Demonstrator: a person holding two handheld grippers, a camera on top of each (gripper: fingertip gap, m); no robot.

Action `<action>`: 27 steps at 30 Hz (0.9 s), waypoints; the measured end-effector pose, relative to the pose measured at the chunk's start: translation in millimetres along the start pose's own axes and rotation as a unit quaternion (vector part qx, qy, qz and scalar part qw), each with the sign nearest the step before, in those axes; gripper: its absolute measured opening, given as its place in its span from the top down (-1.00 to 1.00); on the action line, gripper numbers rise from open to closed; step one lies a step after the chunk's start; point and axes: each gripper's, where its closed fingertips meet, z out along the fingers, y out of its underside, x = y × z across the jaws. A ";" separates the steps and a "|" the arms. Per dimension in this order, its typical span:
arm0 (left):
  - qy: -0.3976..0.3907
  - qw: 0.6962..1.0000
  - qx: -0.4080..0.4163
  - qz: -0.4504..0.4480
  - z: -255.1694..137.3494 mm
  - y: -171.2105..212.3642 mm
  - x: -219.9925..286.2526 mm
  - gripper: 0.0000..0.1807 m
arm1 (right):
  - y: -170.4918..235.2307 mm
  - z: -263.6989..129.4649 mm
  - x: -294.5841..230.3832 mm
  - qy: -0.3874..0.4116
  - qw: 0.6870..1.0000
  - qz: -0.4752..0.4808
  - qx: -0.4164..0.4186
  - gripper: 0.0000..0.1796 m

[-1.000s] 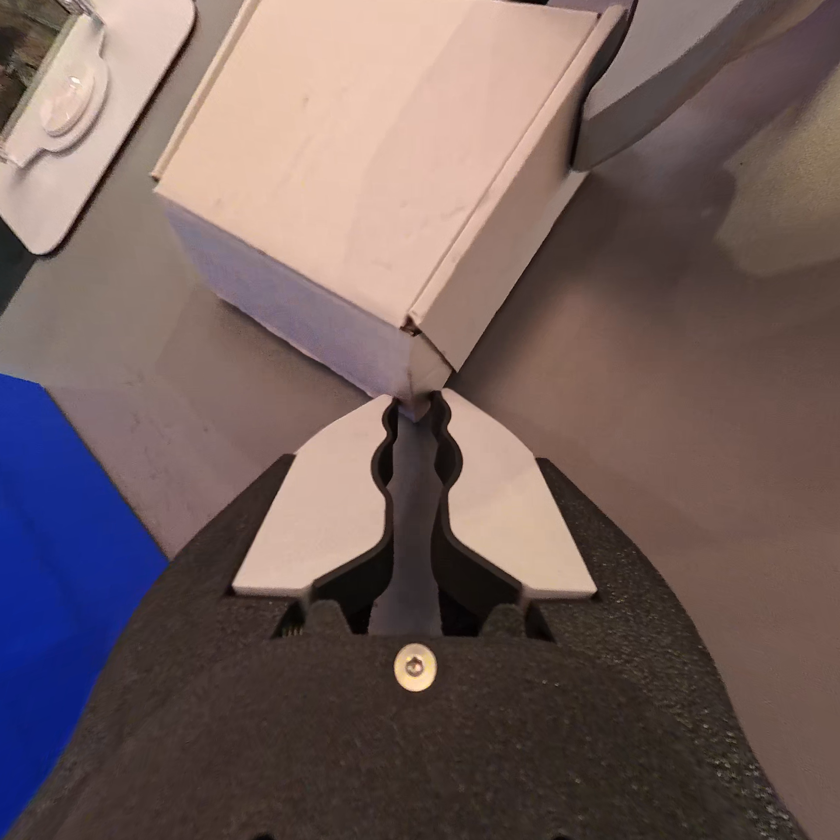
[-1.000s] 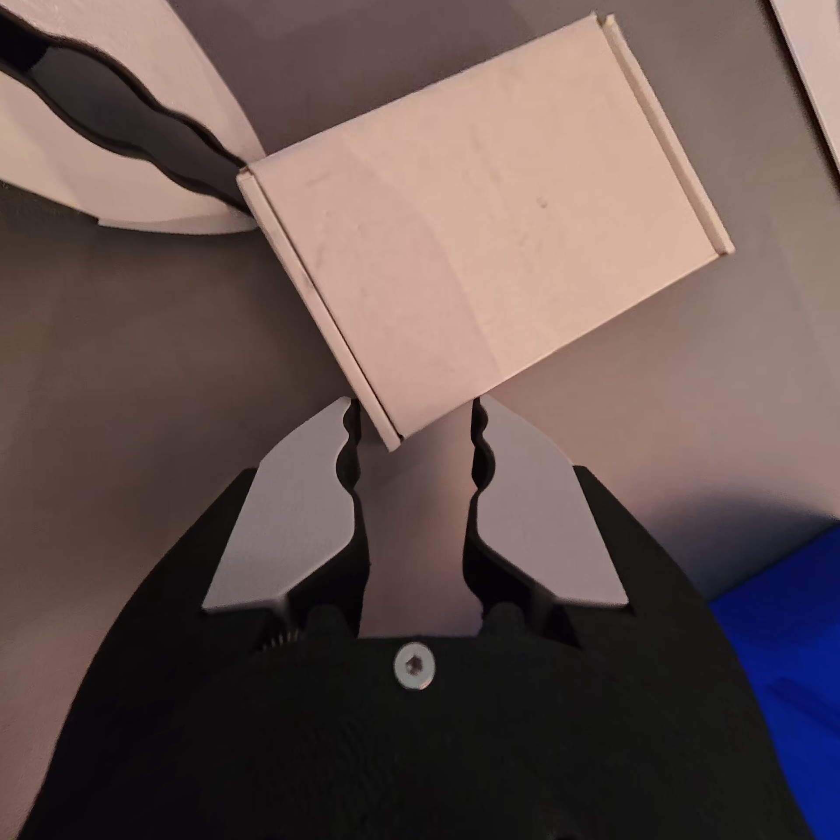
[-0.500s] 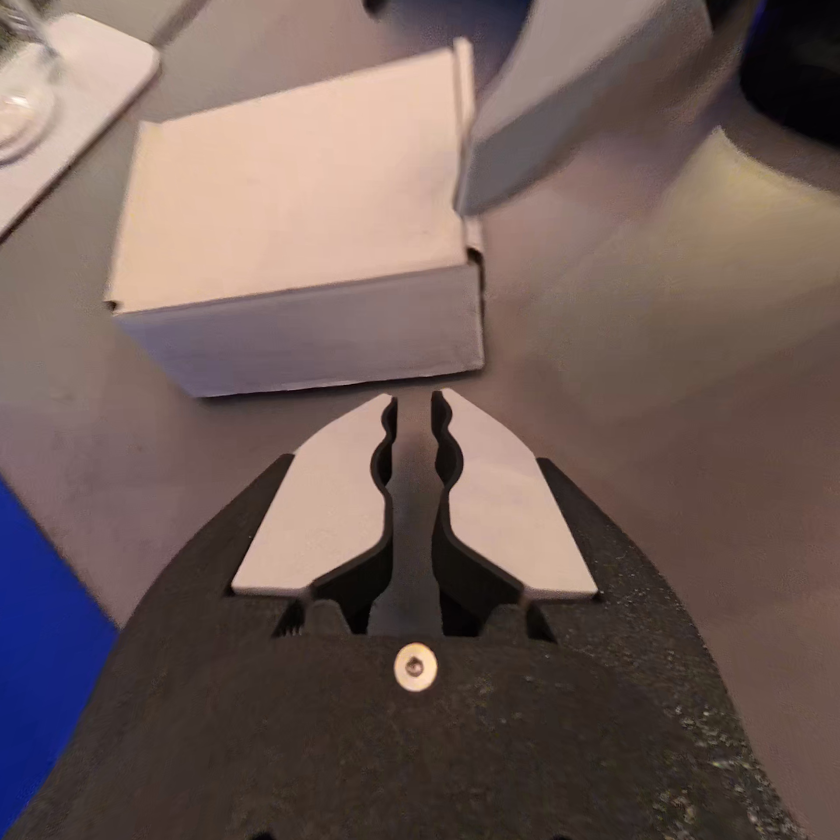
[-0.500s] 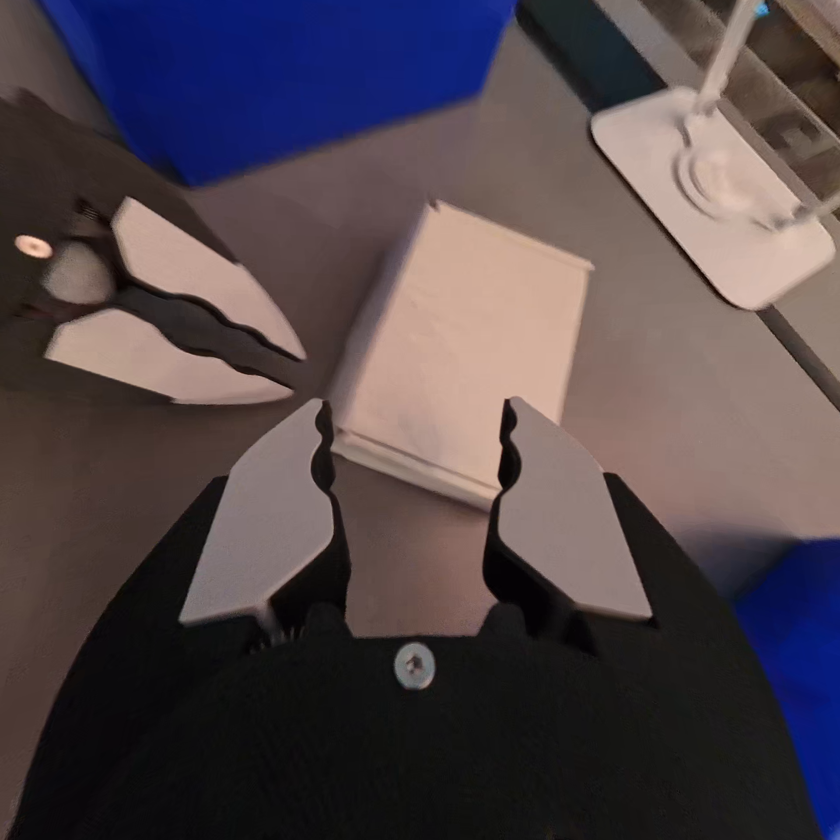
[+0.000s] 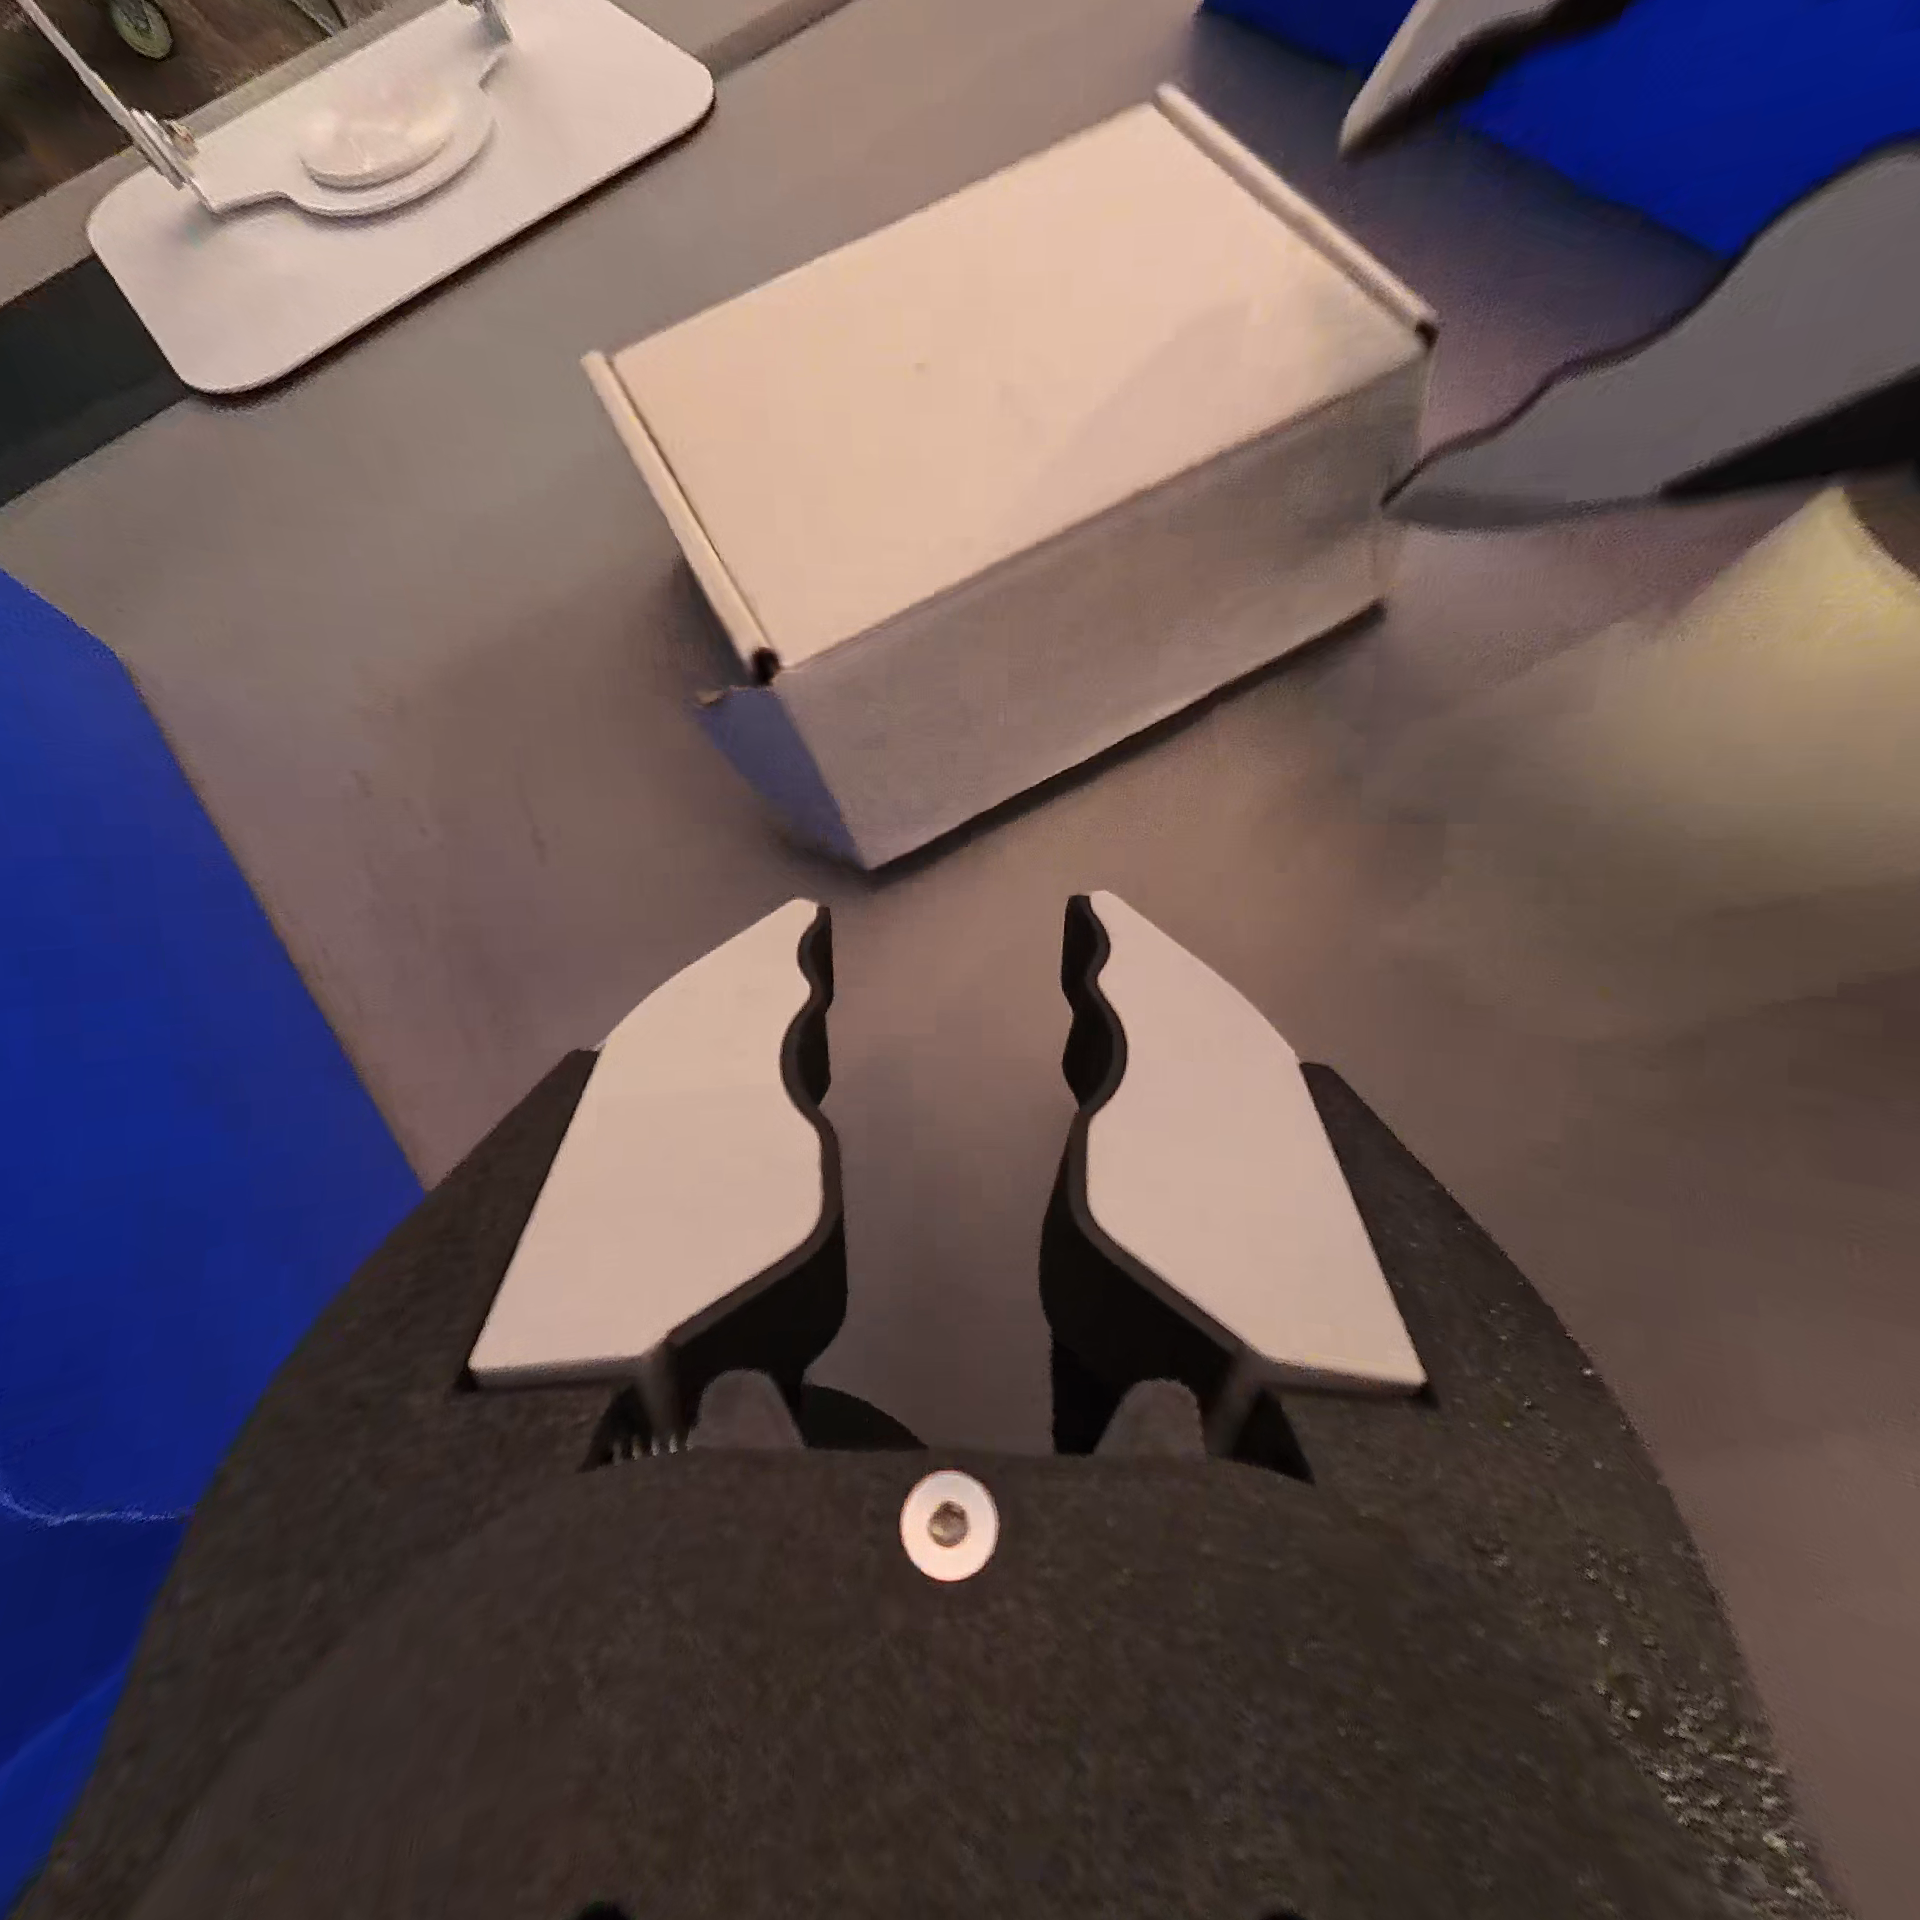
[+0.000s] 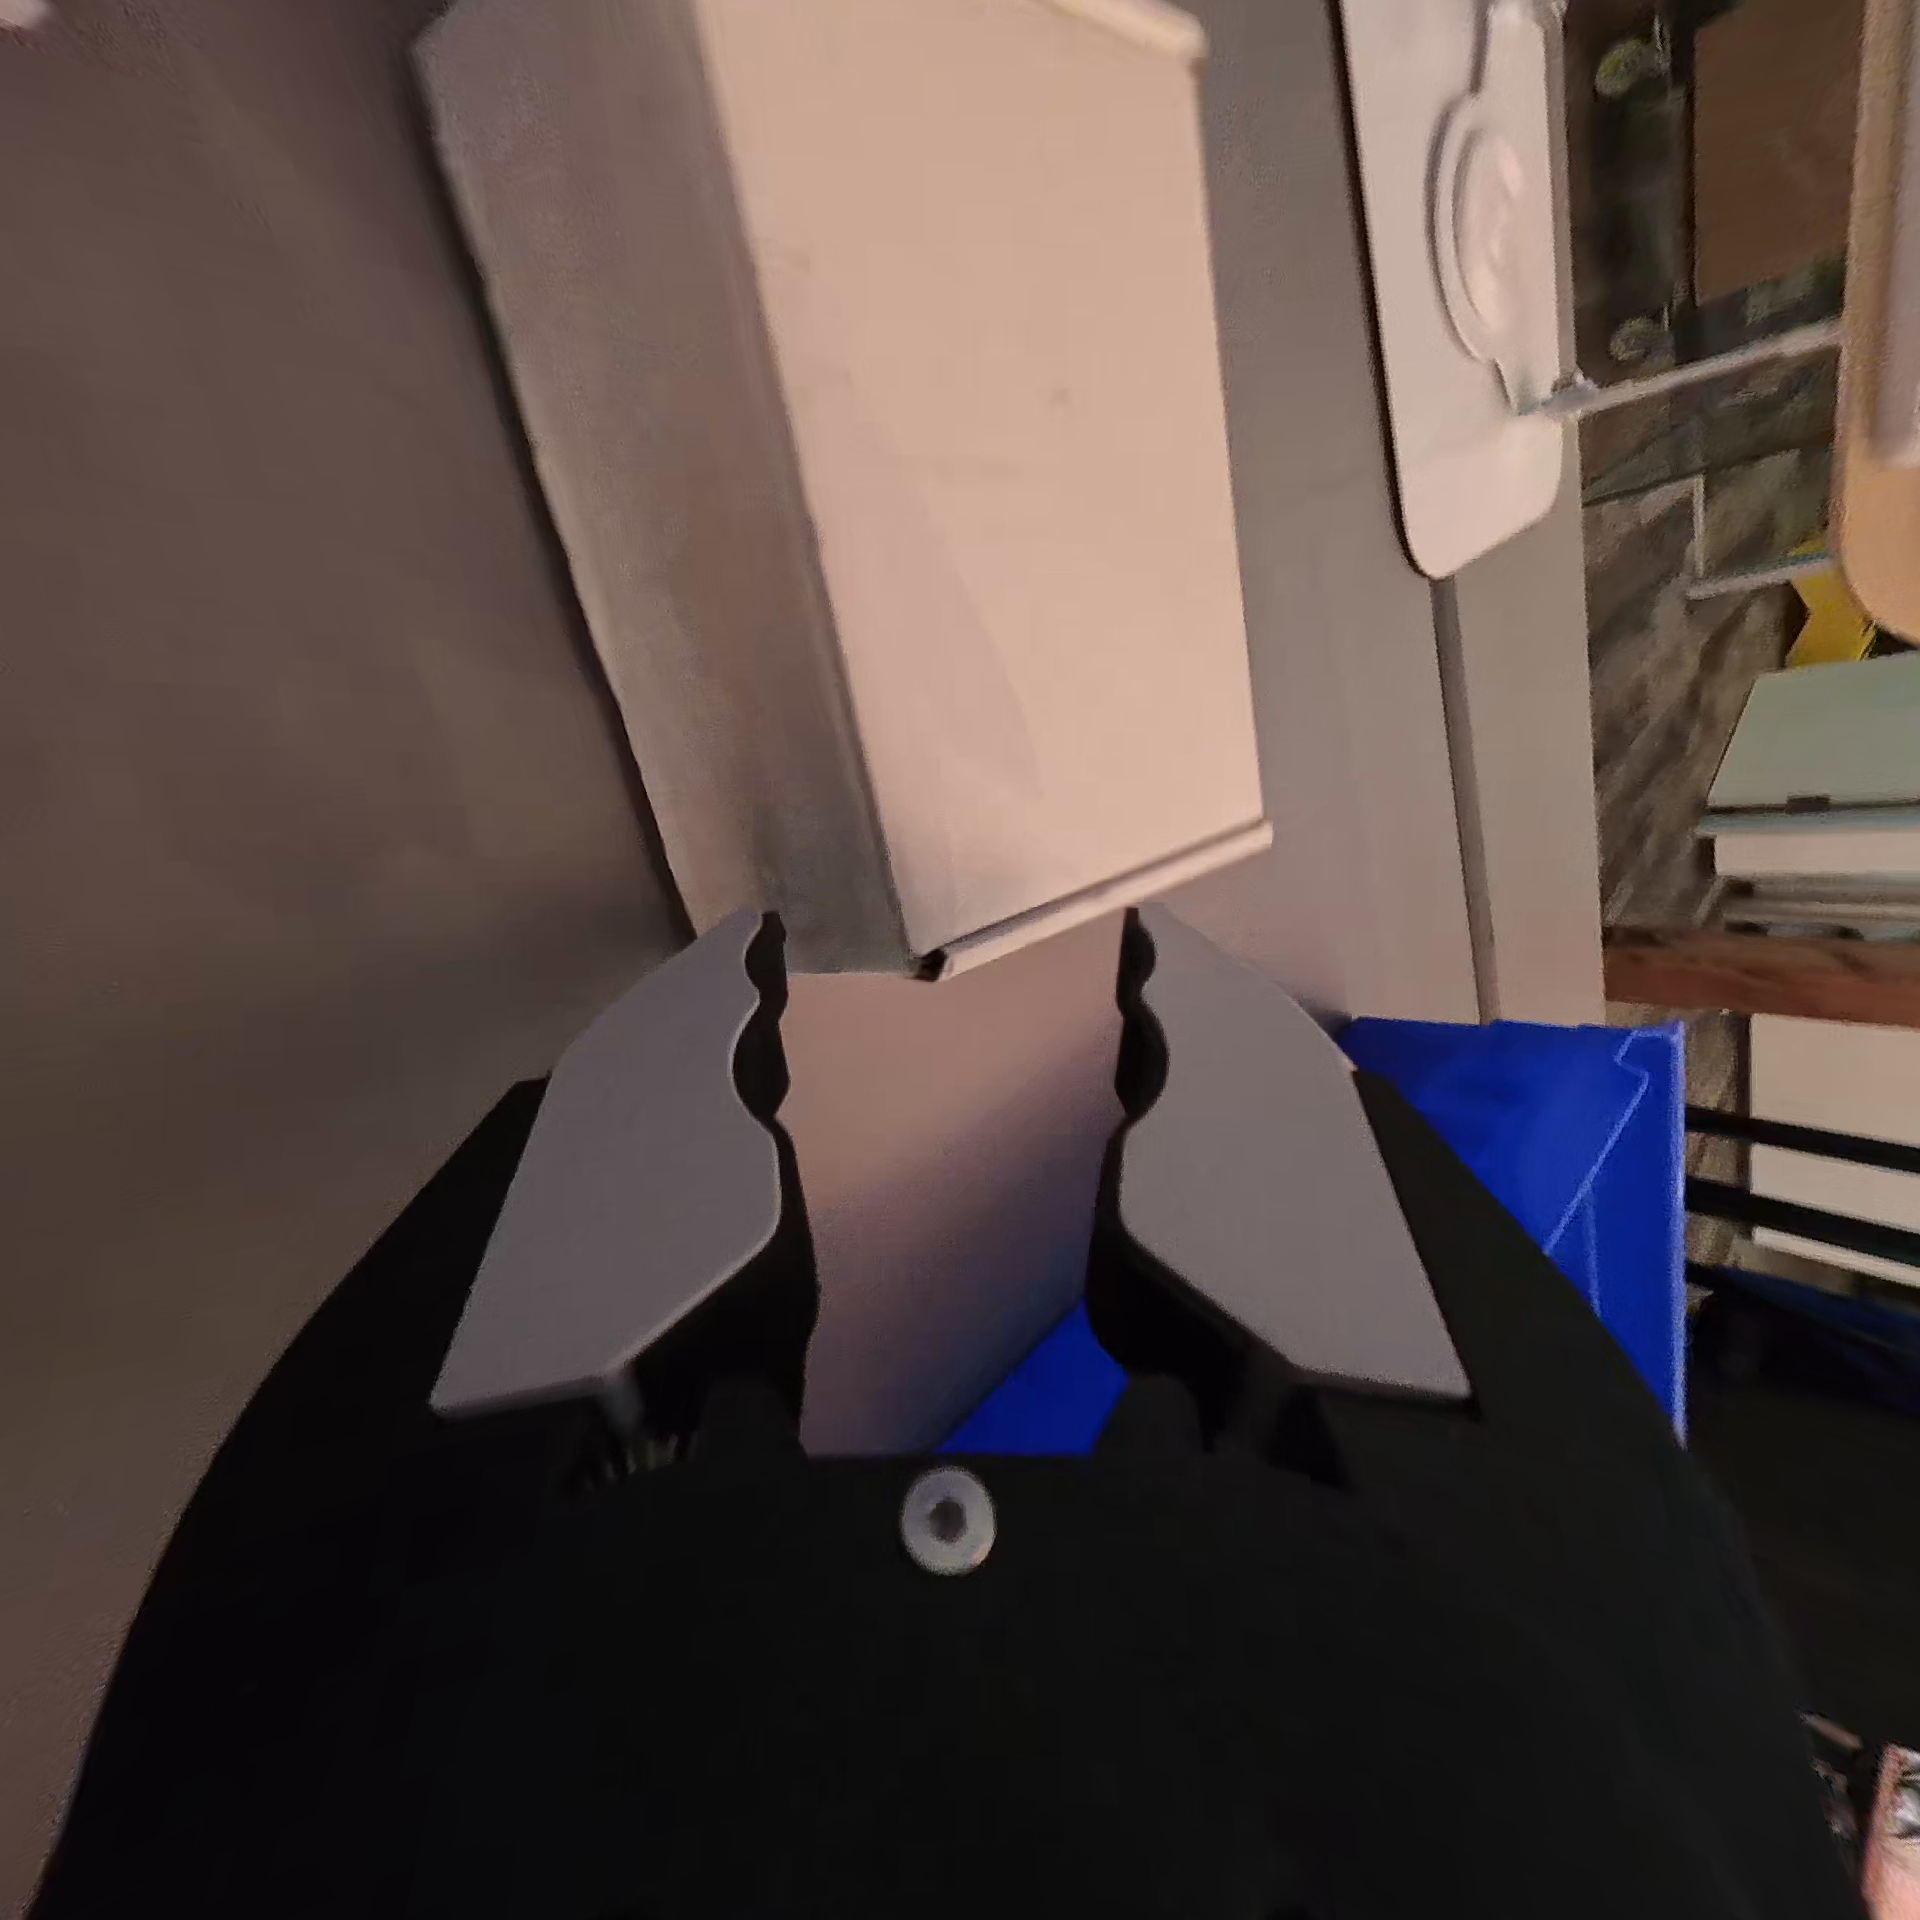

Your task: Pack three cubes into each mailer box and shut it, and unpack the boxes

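1. Box [image 5: 997, 447] is the landmark: white cardboard mailer, lid down, sitting flat on the grey table [image 5: 416, 623].
2. Left gripper [image 5: 945, 914] sits just short of the box's near corner, not touching, jaws parted with nothing between them.
3. Right gripper [image 6: 951, 920] is at the box [image 6: 935, 436] end nearest it, jaws apart and empty. Tips look close to the lid edge; contact can't be confirmed because of blur.
4. Step in hand, as I read it: get a hold on the closed box, either to open it or to move it. Can't tell which.
5. If opening: pin the box body with one gripper and hook the other under the front lid lip; lift along the hinge arc, don't drag.
6. Risk: the box looks light and will likely slide on the smooth table if pushed from one side only.
7. Look of the box: plain matte white, crisp folds, side flaps tucked; small gap at the near corner seam. Contents hidden.
8. Beyond the box: white stand base [image 5: 395, 177]. Blue bins [image 5: 135, 1039] to either side.
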 end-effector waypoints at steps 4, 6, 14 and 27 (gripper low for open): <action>0.008 0.998 -0.032 0.045 6.8 10.8 5.3 0.51 | -16.2 -2.3 -2.1 -0.027 0.997 0.036 0.058 0.30; -0.003 0.996 -0.040 0.075 7.8 11.9 3.6 0.47 | -30.2 -4.3 -2.7 -0.015 0.995 0.031 0.089 0.27; 0.029 0.997 -0.053 0.043 16.7 6.9 -3.4 0.48 | -79.0 12.6 -30.4 -0.058 0.983 0.015 0.171 0.26; -0.020 0.988 -0.042 0.145 3.4 -40.3 -32.8 0.55 | -63.0 -6.2 -19.5 -0.103 0.971 0.051 0.212 0.43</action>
